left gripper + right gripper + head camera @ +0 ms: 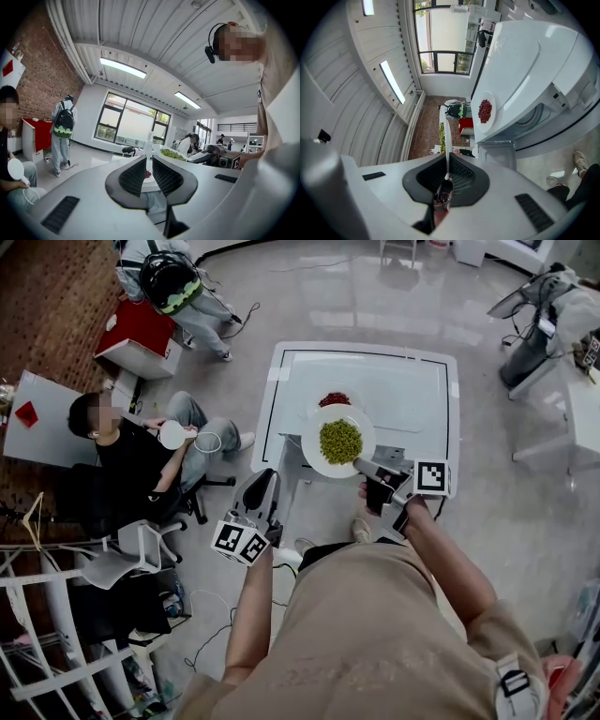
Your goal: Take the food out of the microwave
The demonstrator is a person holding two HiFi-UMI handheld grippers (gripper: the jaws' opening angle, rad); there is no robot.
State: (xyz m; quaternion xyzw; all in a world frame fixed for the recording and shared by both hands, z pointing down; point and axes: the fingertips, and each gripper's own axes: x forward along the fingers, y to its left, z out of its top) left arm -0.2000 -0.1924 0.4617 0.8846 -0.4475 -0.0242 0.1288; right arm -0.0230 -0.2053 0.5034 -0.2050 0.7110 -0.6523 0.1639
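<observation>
A white plate of green peas (pixel 339 441) hangs level over the front of the white microwave (pixel 412 390). My right gripper (pixel 359 465) is shut on the plate's near rim. In the right gripper view the plate (pixel 447 140) shows edge-on as a thin white line between the pads. A small white dish of red beans (pixel 334 400) sits on the microwave's top, also seen as the red beans (pixel 485 111). My left gripper (pixel 265 474) hovers left of the plate by the microwave's front. Its jaws stand slightly apart around nothing (pixel 150 171); past them lies the peas plate (pixel 172 153).
A person sits on a chair (pixel 131 451) to the left, holding a white round thing. Another person with a backpack (pixel 173 282) stands by a red-topped table (pixel 141 334). A white rack (pixel 56 643) fills the lower left. Desks and equipment stand at the right (pixel 553 324).
</observation>
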